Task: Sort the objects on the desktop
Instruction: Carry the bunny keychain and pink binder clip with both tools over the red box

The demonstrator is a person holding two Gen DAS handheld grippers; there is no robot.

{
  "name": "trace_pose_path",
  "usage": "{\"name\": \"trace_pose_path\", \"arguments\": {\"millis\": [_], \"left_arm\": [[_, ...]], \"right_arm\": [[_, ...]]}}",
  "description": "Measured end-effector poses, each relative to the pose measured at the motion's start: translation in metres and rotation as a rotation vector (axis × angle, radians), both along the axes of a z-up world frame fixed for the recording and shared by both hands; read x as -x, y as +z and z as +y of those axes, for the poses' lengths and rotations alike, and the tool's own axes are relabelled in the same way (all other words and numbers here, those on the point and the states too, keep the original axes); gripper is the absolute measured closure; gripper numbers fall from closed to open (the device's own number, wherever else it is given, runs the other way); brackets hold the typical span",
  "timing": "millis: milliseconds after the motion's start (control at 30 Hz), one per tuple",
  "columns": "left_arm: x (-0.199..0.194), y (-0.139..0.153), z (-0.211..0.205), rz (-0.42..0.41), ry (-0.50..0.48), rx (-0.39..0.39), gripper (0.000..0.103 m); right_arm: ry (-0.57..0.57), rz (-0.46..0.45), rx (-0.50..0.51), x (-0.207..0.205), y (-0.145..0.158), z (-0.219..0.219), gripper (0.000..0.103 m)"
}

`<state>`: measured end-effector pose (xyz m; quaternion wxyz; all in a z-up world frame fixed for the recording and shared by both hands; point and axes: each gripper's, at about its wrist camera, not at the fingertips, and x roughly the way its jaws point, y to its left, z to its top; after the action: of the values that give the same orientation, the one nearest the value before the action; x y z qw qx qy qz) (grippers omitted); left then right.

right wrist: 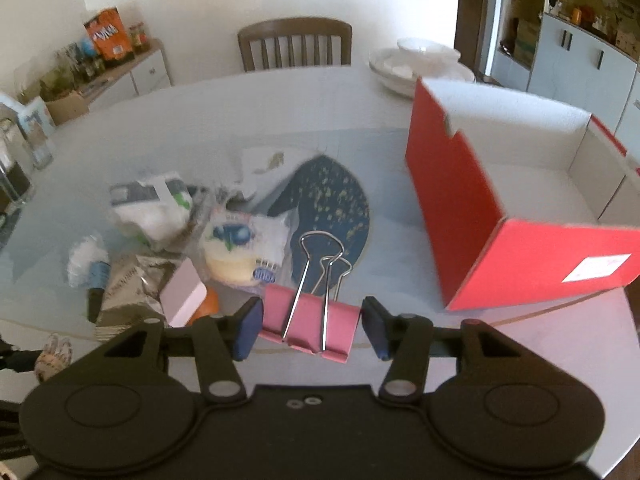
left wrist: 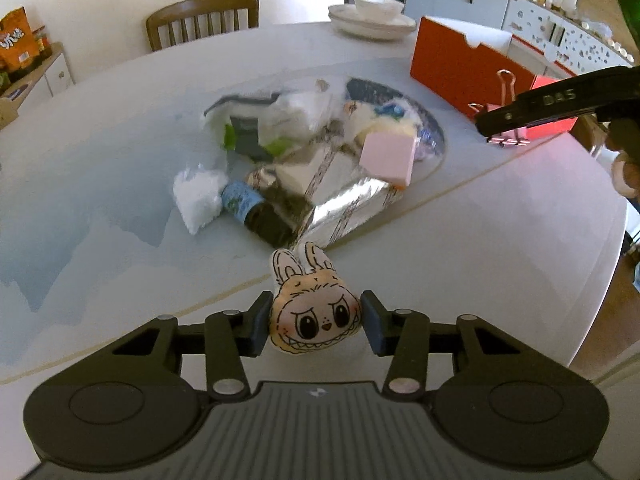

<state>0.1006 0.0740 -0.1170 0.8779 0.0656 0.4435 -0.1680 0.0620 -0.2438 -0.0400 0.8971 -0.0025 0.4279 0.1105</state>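
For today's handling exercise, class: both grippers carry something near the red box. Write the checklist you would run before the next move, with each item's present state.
1. Left gripper grips the bunny charm: ok.
2. Right gripper grips the pink binder clip: ok.
3. Red box open on top: ok.
4. Box has room inside: ok, floor bare where visible.
5. Clip already over the box: not ok.
6. Grip firmness: cannot tell.

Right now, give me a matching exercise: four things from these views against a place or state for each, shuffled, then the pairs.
Things:
1. bunny toy
2. binder clip
3. red box
4. bowl

Places or states:
A. stacked on plates at the far table edge
B. between the left gripper's fingers
C. open-topped, white inside
D. between the right gripper's fingers

Pairs: 1-B, 2-D, 3-C, 4-A
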Motion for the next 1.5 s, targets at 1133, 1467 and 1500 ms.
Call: {"name": "trace_pose_path", "arguments": {"millis": [1133,1467,1500], "left_arm": [[-0.105,0.104,-0.201,-0.164,-0.004,0.081,0.058],[-0.148,0.115,-0.263,-0.181,-0.094,0.052,0.058],[-0.153,0.114,-0.27,-0.177,-0.103,0.049,0.058]], "right_arm": [[0.097,-0.097,-0.062,-0.094,0.07,-0.204,0.049],[0.109,-0.099,-0.061,-0.112,0.06,-0.235,0.049],[0.111,-0.1,-0.057,-0.114,0.059,-0.237,0.049]]}}
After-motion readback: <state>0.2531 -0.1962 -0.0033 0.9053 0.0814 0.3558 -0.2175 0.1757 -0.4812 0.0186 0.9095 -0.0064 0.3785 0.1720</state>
